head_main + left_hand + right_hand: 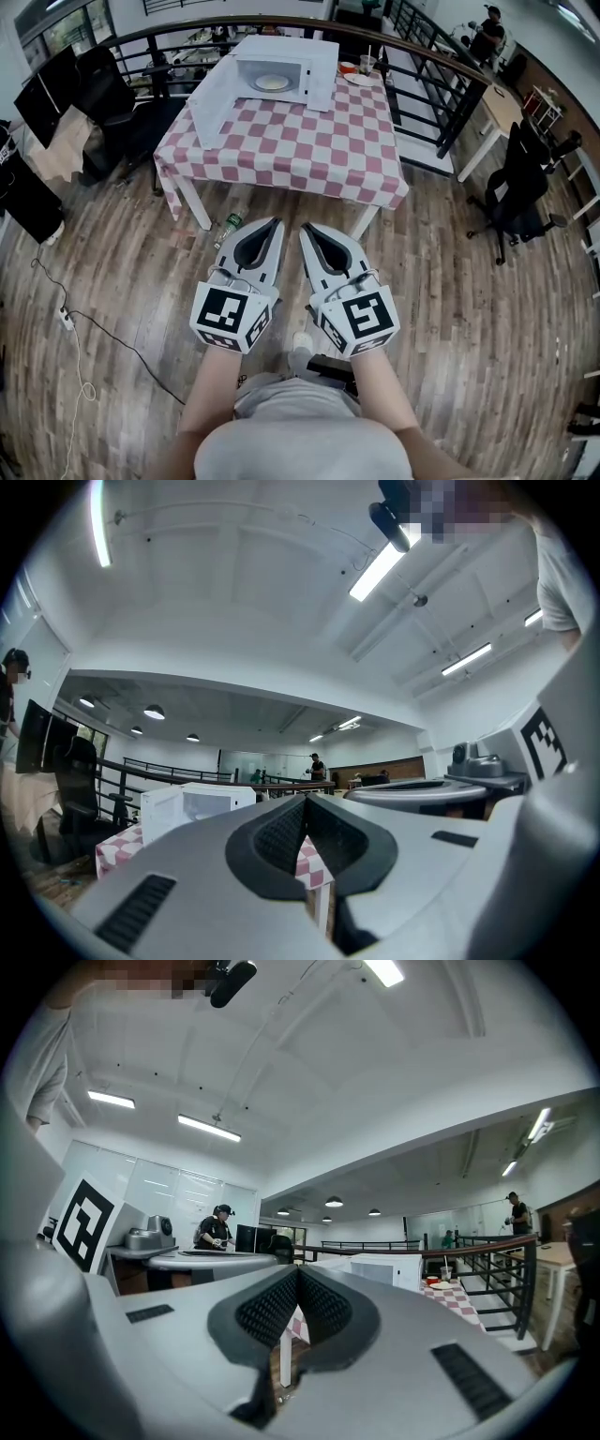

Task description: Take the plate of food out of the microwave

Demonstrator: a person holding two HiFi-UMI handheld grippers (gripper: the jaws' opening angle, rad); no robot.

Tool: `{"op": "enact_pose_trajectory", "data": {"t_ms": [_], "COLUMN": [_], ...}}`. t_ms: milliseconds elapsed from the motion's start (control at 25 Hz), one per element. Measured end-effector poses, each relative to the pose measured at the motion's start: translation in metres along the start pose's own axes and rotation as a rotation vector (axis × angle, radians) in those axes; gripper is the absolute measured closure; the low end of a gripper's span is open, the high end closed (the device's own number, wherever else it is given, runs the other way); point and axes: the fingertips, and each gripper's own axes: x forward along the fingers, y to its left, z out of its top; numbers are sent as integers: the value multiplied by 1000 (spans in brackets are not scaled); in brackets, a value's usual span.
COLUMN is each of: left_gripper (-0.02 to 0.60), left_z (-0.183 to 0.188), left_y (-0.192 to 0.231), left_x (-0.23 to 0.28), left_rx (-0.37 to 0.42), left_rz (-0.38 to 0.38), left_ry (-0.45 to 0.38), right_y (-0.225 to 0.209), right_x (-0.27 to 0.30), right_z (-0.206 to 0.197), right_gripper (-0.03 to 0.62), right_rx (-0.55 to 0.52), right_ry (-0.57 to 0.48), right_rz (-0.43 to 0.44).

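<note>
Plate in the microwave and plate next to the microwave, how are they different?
The plate in the microwave sits inside the open microwave; the plate beside it lies out on the checked cloth, by a cup. The inside plate holds pale, flat food; what the outside plate holds is too small to tell. Both look round and light.

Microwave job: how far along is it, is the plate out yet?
Done: the microwave has its door standing open. In hand: nothing; the left gripper and right gripper are both shut and empty, well short of the table. Left: the plate of food sits inside, so likely walk up, grasp it and bring it out.
</note>
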Motion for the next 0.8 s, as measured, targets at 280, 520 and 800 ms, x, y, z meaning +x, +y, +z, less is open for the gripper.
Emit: {"op": "enact_pose_trajectory", "data": {"t_ms": [280,520,800], "left_gripper": [578,578,578], "left_z": [0,-5,-9], "left_y": [10,20,31], "left_x": [51,95,133], "left_rx": [4,7,6], "left_rz": [34,72,91], "left_ry": [-3,-2,-4], "right_y": [-45,-81,-118], "right_x": [27,52,73], "right_z": [-4,-8,-14], "right_gripper": [569,569,569], "right_rx": [2,-1,7], "right_ry": [3,-3,-3], "right_rz": [38,80,89]}}
